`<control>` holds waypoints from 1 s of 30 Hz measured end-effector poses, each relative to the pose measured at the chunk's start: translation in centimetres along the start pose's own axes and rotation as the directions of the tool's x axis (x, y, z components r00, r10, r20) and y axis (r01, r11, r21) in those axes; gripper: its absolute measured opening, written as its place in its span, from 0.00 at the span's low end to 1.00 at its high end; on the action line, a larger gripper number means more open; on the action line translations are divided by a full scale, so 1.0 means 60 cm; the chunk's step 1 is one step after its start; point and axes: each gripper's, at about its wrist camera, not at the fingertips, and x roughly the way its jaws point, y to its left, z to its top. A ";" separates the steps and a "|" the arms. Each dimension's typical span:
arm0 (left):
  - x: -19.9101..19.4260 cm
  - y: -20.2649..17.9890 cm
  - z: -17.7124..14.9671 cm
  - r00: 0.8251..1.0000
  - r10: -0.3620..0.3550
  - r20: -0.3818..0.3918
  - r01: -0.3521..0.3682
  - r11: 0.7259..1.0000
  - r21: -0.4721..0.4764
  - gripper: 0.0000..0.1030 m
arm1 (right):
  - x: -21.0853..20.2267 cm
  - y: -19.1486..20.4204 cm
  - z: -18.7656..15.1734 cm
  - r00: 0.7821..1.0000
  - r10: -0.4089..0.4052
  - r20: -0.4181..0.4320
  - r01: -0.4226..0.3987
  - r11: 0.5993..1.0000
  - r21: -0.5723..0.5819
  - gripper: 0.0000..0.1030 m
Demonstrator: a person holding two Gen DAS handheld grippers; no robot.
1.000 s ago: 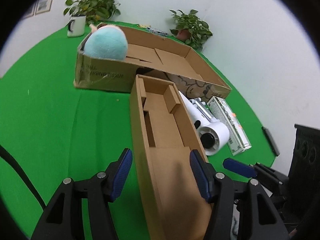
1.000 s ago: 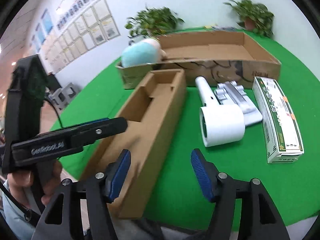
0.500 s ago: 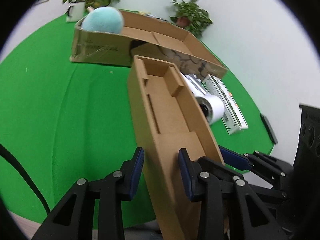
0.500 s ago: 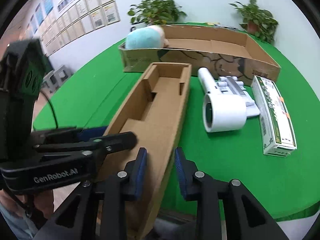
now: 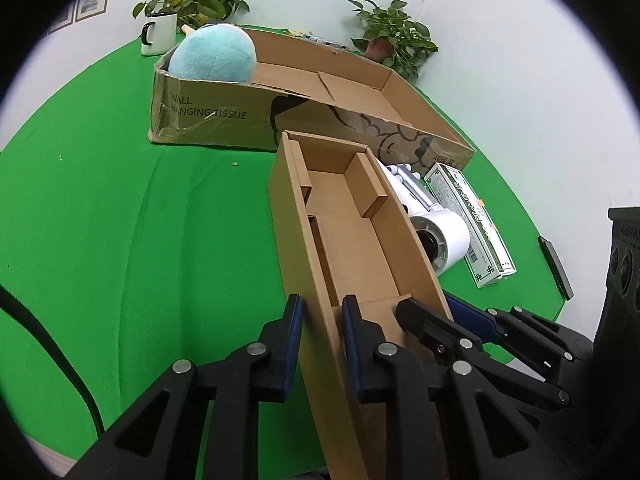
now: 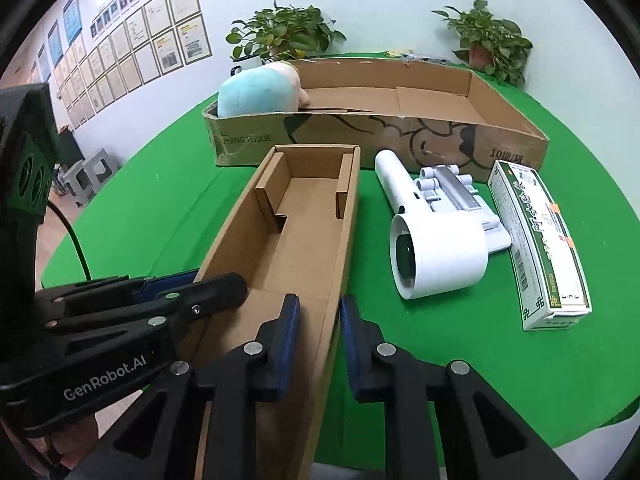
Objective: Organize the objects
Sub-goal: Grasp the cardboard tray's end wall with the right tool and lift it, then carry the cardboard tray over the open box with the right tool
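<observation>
While the long narrow cardboard box point(image 5: 352, 240) lies on the green table point(image 5: 120, 220) with its open top up, its near end is gripped from both sides: the left gripper point(image 5: 322, 320) is clamped on the box's left side wall, one blue pad outside and one inside, and the right gripper point(image 6: 319, 320) is clamped the same way on the right side wall. Both sets of jaws have just been closing and are now narrow, with only the cardboard wall between the pads. In the left wrist view the right gripper point(image 5: 452, 312) is seen just beside the left one, at the opposite wall. Cardboard dividers are seen inside the box, towards its far end. Its far end is close to a large shallow cardboard tray point(image 6: 512, 128) printed "WALL HANGING TISSUE" (whether the two touch cannot be told), in whose left corner a teal plush toy point(image 6: 256, 94) is set. To the right of the narrow box, a white handheld appliance point(image 6: 436, 248) lies on the cloth, and beside that a green-and-white carton point(image 6: 540, 240). Two potted plants point(image 6: 284, 36) are placed at the back of the table, and a white mug point(image 5: 160, 34) is seen beside the left one
</observation>
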 end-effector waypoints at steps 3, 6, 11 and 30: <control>-0.002 -0.003 -0.001 1.000 0.018 -0.001 -0.018 1.000 0.001 0.17 | -0.001 -0.005 0.000 1.000 -0.003 -0.002 0.003 1.000 0.025 0.10; -0.004 -0.007 -0.002 1.000 0.031 -0.003 -0.031 1.000 0.005 0.16 | -0.004 -0.007 -0.001 1.000 0.002 -0.002 -0.002 1.000 0.027 0.08; -0.021 -0.011 0.002 0.999 0.046 0.028 -0.046 0.999 0.009 0.15 | -0.019 -0.006 -0.002 0.999 0.021 0.043 -0.022 0.999 0.032 0.08; -0.126 -0.094 0.135 0.942 0.032 0.334 -0.083 0.987 0.141 0.14 | -0.154 -0.013 0.117 0.936 -0.018 0.351 0.015 1.000 0.012 0.08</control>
